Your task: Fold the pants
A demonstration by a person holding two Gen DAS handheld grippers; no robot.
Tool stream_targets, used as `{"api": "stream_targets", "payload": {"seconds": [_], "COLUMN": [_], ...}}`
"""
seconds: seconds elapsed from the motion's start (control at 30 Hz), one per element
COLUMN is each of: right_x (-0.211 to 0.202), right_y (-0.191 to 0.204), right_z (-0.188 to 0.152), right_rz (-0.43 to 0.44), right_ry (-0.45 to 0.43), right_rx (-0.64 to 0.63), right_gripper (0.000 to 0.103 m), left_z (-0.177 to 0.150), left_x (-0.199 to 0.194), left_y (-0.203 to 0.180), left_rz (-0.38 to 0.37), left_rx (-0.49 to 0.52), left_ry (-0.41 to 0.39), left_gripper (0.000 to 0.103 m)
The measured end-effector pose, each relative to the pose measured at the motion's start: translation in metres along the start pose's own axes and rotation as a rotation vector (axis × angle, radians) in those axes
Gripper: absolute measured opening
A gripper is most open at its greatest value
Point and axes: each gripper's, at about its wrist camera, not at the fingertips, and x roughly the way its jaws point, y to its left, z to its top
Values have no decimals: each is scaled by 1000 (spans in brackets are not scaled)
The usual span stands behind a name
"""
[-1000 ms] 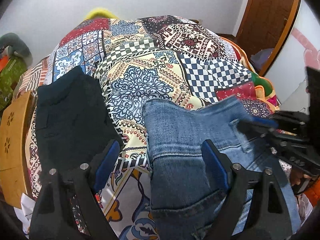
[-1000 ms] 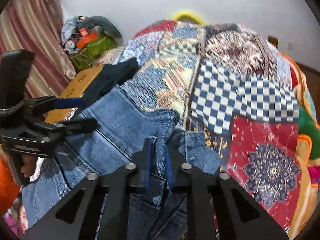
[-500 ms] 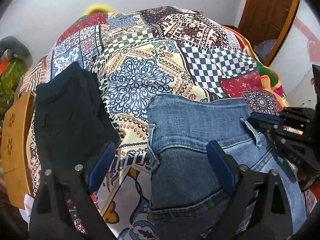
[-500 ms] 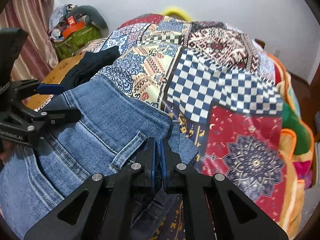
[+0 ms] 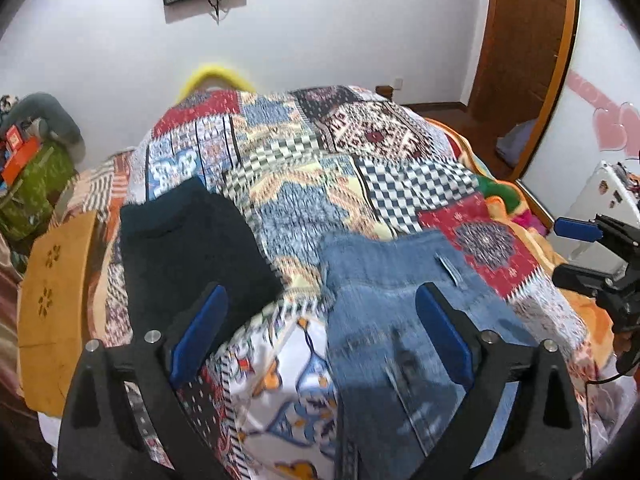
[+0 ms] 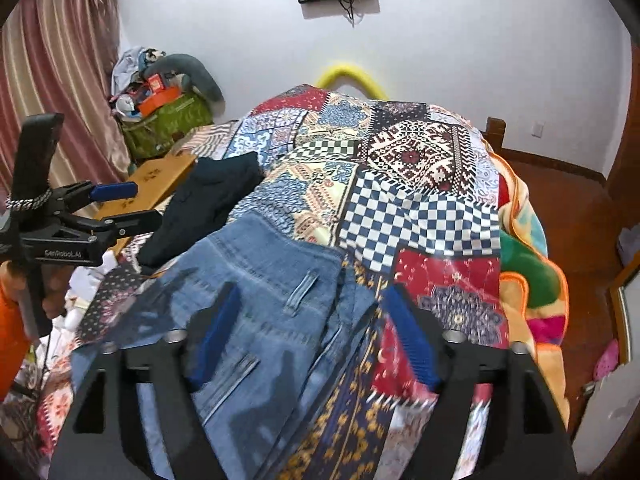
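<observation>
Blue jeans lie folded on the patchwork bedspread, waistband toward the far side; they also show in the right wrist view. My left gripper is open and empty, raised above the jeans' left edge. My right gripper is open and empty above the jeans' right edge. Each gripper shows in the other's view: the right one at the bed's right, the left one at the left.
A folded dark garment lies left of the jeans. A wooden board sits at the bed's left edge. A green bag with clutter stands by the curtain. A wooden door is at the right.
My right gripper has opened and let go of the jeans' waistband. Both grippers have pulled back and up from the jeans, which now lie flat.
</observation>
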Motion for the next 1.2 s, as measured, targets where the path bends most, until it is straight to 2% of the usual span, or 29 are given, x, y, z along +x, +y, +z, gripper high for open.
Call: {"api": "stream_targets", "payload": {"seconds": [0.1, 0.23, 0.33, 0.37, 0.63, 0.73, 0.77, 0.9, 0.97, 1.03, 1.13, 1.2], "right_x": [-6, 11, 26, 29, 63, 72, 75, 84, 86, 84, 71, 63], "right_y": [5, 5, 3, 3, -10, -13, -14, -17, -18, -19, -16, -8], "right_z": [-15, -42, -61, -65, -71, -71, -71, -66, -63, -61, -59, -57], "right_rz": [30, 62, 98, 110, 225, 278, 288, 315, 311, 305, 288, 271], "right_ry": [20, 111, 178, 195, 251, 259, 257, 256, 249, 244, 214, 202], "right_rx": [18, 82, 149, 167, 276, 305, 313, 330, 328, 328, 293, 244], "right_gripper": [84, 84, 84, 84, 84, 85, 85, 84, 80, 60, 44, 39], "left_z": [-17, -44, -57, -58, -44, -41, -39, -35, -34, -33, -36, -39], "left_x": [2, 23, 41, 47, 86, 99, 101, 106, 105, 95, 79, 69], "left_y": [0, -3, -6, -5, -2, -3, -5, -10, -11, -16, -23, -22], "left_rz": [-28, -95, -114, -125, -285, -377, -391, -447, -460, -439, -402, -392], "left_rx": [3, -3, -11, -28, -98, -124, -116, -119, -125, -73, -32, -38], "left_ry": [45, 158, 232, 248, 380, 404, 402, 409, 409, 367, 329, 303], "left_gripper": [97, 97, 98, 101, 102, 102, 101, 85, 75, 68, 64, 57]}}
